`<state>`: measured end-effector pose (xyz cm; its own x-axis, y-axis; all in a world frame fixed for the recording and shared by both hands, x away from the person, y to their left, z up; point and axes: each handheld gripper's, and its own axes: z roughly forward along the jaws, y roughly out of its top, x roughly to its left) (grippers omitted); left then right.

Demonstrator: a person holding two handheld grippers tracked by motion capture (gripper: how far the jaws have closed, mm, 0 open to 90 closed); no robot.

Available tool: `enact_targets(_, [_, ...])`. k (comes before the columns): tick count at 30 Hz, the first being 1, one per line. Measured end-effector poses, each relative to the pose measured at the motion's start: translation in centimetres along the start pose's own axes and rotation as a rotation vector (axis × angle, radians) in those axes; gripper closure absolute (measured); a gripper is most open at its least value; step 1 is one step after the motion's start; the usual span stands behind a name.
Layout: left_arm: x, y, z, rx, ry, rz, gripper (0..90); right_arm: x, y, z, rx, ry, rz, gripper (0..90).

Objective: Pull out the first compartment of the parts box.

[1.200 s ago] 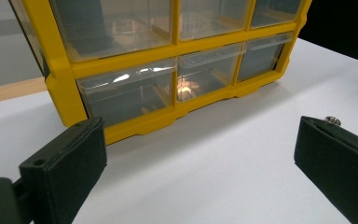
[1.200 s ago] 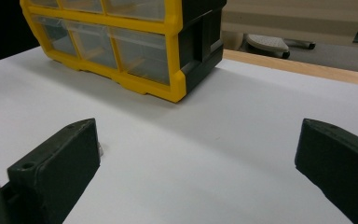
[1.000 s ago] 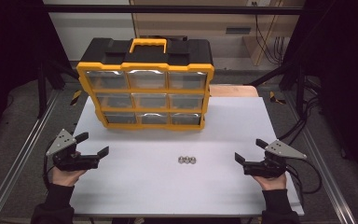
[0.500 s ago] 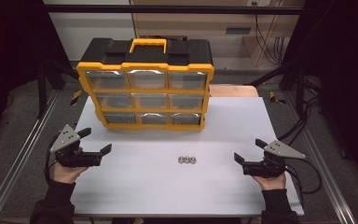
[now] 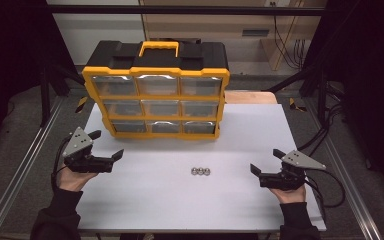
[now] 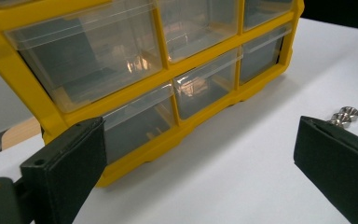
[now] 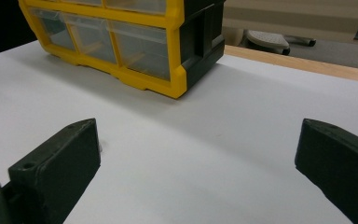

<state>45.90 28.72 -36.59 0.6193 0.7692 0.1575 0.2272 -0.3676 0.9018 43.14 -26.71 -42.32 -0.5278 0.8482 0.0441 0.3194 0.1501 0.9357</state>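
Left gripper [image 5: 106, 144] sits at the left edge of the white rectangular tabletop [image 5: 260, 130], jaws spread wide, holding nothing. It points right and a bit toward the yellow-and-black plastic drawer organizer with clear drawers [image 5: 156, 97], which stands upright at the back-centre of the tabletop. One jaw is close to the organizer's bottom-left corner, not touching. In the left gripper view the bottom-left clear drawer [image 6: 133, 126] sits just past the near jaw; the organizer's yellow frame [image 6: 9, 70] runs across the top.

Three small silver metal nuts [image 5: 200, 171] lie in a tight row, touching one another, on the bare tabletop in front of the organizer, roughly between the two grippers. From the left gripper they are well apart, off to its right; in the left gripper view the nuts [image 6: 344, 115] peek just above the far jaw's edge.

Right gripper [image 5: 266, 162] rests near the right edge of the tabletop, jaws also released and empty, pointing left toward the nuts, with a clear gap to them. Right gripper view: the organizer's right end [image 7: 158, 46] well ahead, bare tabletop between the jaws.

Versus half a second ago: left gripper has moved inward and slightly forward, toward the organizer. Right gripper, nuts and organizer unchanged.
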Motion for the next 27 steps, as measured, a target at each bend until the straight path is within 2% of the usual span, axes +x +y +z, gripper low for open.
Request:
enact_targets(3, [-0.1, 0.3, 0.2, 0.01, 0.006, 0.021, 2.1, 0.0, 0.0, 0.0, 0.0, 0.001, -0.007, 0.5])
enact_targets(5, [-0.2, 0.9, 0.3, 0.019, 0.022, 0.062, 2.1, 0.1, 0.0, 0.0, -0.002, 0.006, 0.008, 0.5])
enact_targets(7, [-0.3, 1.1, 0.3, 0.018, 0.027, 0.073, 2.0, 0.1, 0.0, 0.0, -0.001, 0.003, 0.004, 0.5])
enact_targets(8, [-0.2, 1.5, 0.3, 0.023, 0.036, 0.099, 2.0, 0.1, 0.0, 0.0, 0.0, 0.005, 0.011, 0.5])
enact_targets(15, [-0.2, 2.5, 0.6, 0.027, 0.056, 0.153, 1.8, 0.1, 0.0, 0.0, 0.0, 0.002, 0.004, 0.5])
enact_targets(21, [-0.3, 3.5, 1.1, 0.052, 0.081, 0.232, 1.5, 0.1, 0.1, -0.1, -0.003, 0.003, 0.004, 0.5])
enact_targets(23, [-0.4, 3.6, 1.2, 0.054, 0.086, 0.245, 1.5, 0.1, 0.1, 0.0, -0.004, 0.001, 0.0, 0.5])
enact_targets(24, [-0.5, 4.0, 1.3, 0.059, 0.094, 0.273, 1.4, 0.2, 0.1, 0.0, -0.001, 0.002, 0.005, 0.5])
enact_targets(27, [-0.6, 4.3, 1.5, 0.06, 0.101, 0.297, 1.4, 0.2, 0.1, 0.0, 0.001, 0.005, 0.007, 0.5])
